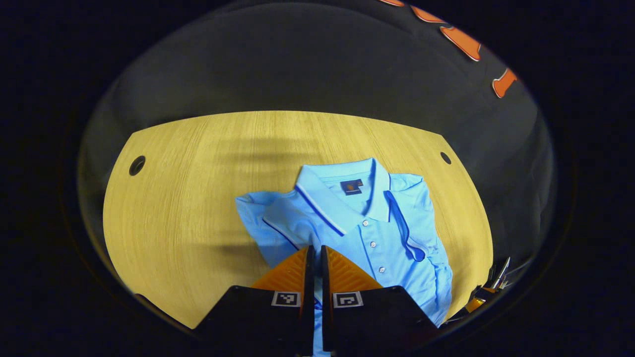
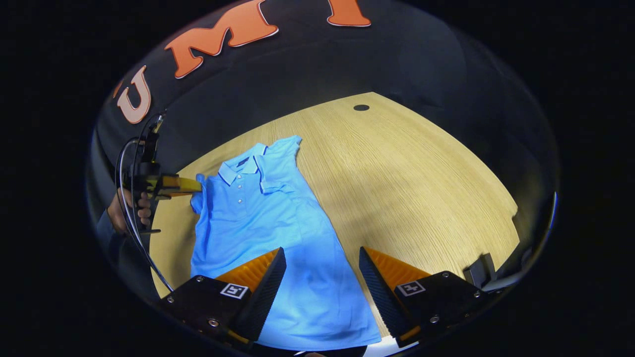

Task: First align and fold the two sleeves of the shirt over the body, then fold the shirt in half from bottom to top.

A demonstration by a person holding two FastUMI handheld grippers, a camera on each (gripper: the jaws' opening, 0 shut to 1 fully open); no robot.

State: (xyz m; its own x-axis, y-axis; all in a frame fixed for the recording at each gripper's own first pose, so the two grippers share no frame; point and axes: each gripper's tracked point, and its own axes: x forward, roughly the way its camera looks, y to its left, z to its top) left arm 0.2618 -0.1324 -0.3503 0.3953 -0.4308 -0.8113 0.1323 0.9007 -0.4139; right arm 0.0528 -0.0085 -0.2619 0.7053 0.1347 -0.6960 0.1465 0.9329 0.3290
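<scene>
L gripper (image 1: 314,258): fingers nearly together w/ only a thin slit between. Shirt fabric shows in the slit lower down, but can't tell if both pads press on it. In right gripper view the same tool (image 2: 191,184) sits at 9 o'clock of the frame, tips touching the shirt's edge near the shoulder, a hand (image 2: 130,208) holding it.

Shirt (image 1: 367,233), light blue polo, lies face up on the wooden table (image 1: 198,198), collar (image 1: 342,198) toward 12 o'clock in left gripper view, buttons running toward 5. One sleeve (image 2: 278,171) is already laid over the chest, at approx 1 o'clock from the buttons in right gripper view. The other sleeve (image 1: 263,218), at 9 o'clock of the collar in left gripper view, looks only partly turned in.

R gripper (image 2: 322,272): fingers wide apart, holding nothing, hovering over the lower body of the shirt, hem (image 2: 322,342) at 6 o'clock.

Judgement: step in hand = finishing 2nd sleeve fold; bottom-to-top fold not begun.

Doing it well:
- L pinches sleeve layer only, not the body under it.
- Carry cuff across to meet the first sleeve, edges parallel w/ placket.
- R can pin the lower body so cloth doesn't drag.
- Let go low and flat; smooth before hem fold.
- Risk: thin knit bunches at shoulder.
</scene>
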